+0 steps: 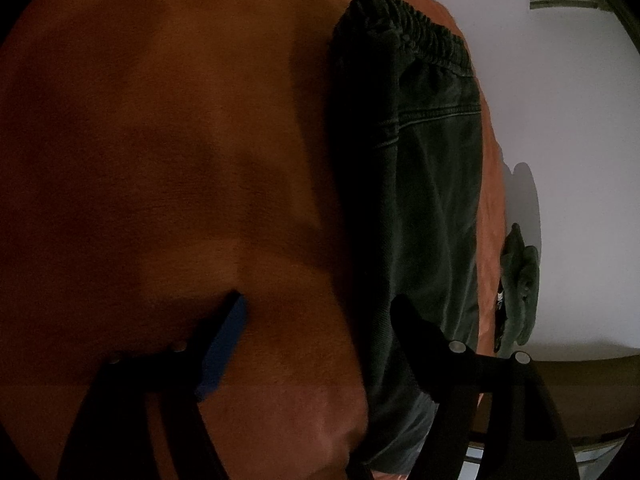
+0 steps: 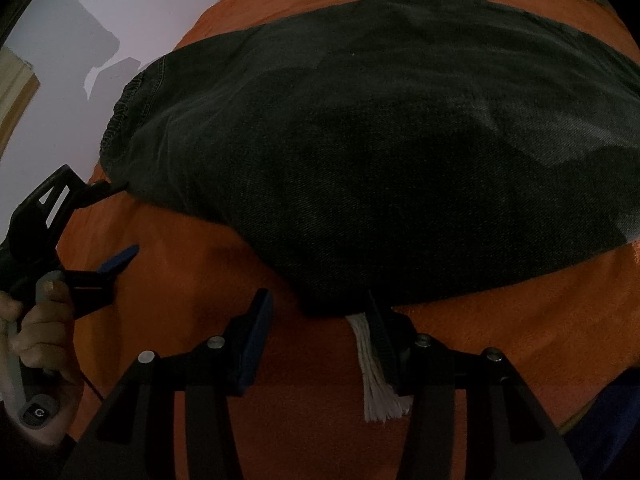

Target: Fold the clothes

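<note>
Both grippers gaped wide over dark jeans on an orange blanket.

The right gripper held nothing — its far finger touched the denim edge by a white drawstring. The left gripper was spread and empty beside the dark jeans, which lay folded lengthwise on the orange blanket.

A: Count, garments?
B: One dark denim garment on one orange cover; possibly a second dark item at the edge, view poor.
A: Grippers?
B: Two: left gripper, right gripper.
</note>
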Demonstrator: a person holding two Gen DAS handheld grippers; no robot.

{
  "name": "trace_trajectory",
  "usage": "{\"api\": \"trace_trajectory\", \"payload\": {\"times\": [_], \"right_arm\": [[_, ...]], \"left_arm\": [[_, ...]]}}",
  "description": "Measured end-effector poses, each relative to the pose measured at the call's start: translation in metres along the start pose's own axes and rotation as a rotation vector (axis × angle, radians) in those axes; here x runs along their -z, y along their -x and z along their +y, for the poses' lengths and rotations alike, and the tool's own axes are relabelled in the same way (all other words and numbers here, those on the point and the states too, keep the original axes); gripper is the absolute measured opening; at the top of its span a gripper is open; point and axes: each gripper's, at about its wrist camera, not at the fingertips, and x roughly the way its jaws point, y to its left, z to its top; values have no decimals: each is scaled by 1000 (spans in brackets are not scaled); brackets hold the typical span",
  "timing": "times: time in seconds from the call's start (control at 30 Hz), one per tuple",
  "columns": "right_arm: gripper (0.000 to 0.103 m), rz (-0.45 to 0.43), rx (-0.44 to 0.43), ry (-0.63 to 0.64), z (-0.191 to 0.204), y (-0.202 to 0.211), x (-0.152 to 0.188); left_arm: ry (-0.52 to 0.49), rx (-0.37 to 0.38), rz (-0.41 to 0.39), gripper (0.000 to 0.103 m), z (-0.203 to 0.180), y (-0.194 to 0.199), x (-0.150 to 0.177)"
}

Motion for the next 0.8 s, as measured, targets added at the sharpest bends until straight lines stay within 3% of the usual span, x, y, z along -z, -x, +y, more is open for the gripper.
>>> {"api": "trace_trajectory", "payload": {"times": [0.8], "right_arm": [[47,-3,2,-10,-3,5,3]], "left_arm": [[11,11,1,76,11,-1,2]]}}
